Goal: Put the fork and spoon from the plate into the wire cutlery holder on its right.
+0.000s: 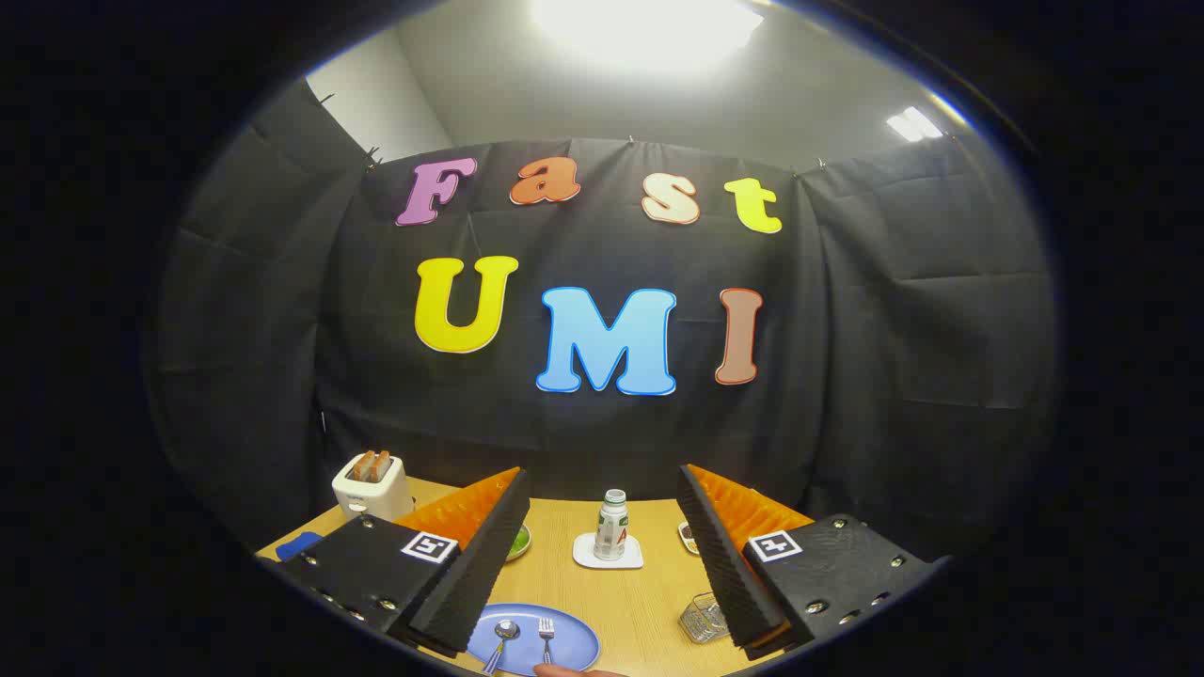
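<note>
Using the blue plate (576, 649) as the ref point for everything. It sits closest in, low between the two fingers, on the wooden surface (649, 592). The spoon (502, 639) lies on its left half w/ the bowl pointing away, the fork (546, 637) right next to it, tines pointing away too. They're side by side, not crossing. A bit of a fingertip (569, 670) pokes in at the near rim of the plate, just below the fork handle.

The gripper (602, 564) has its fingers spread wide, nothing between them, hanging above the surface w/ the plate in the gap.

Right of the plate is the wire cutlery holder (704, 618), partly hidden behind the right finger, so I can't tell what's inside.

Beyond the plate, roughly mid-surface: a small bottle (611, 527) standing upright on a white coaster (607, 557). Back-left of the plate a small dish w/ something green (520, 541) peeks out past the left finger, and back-right another small dish (688, 536), mostly blocked by the right finger.

Far left of the plate: a white toaster (372, 486) w/ bread slices sticking up, plus a blue thing (299, 544) at the surface edge, can't make out what.
</note>
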Available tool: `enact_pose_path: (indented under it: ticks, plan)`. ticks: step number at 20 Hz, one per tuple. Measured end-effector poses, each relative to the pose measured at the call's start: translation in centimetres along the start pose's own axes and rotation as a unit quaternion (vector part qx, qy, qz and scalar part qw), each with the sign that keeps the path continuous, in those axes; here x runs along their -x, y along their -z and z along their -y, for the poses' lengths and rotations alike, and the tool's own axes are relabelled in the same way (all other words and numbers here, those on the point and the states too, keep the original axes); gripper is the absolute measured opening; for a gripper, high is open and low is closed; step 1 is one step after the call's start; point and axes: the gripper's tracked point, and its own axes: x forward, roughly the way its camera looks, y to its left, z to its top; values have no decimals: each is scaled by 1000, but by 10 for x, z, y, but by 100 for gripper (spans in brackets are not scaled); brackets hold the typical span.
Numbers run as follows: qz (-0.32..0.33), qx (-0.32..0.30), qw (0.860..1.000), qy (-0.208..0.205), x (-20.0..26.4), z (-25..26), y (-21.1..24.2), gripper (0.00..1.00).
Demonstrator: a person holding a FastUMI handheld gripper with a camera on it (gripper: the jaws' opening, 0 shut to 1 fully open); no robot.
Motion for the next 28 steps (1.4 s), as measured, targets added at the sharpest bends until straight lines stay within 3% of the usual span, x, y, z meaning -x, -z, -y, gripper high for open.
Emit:
enact_pose_path:
  ticks: [14,28]
  plan:
    - [-6,17,999,-30,6,-21,15,97]
    - [-125,46,987,-91,1,-44,97,97]
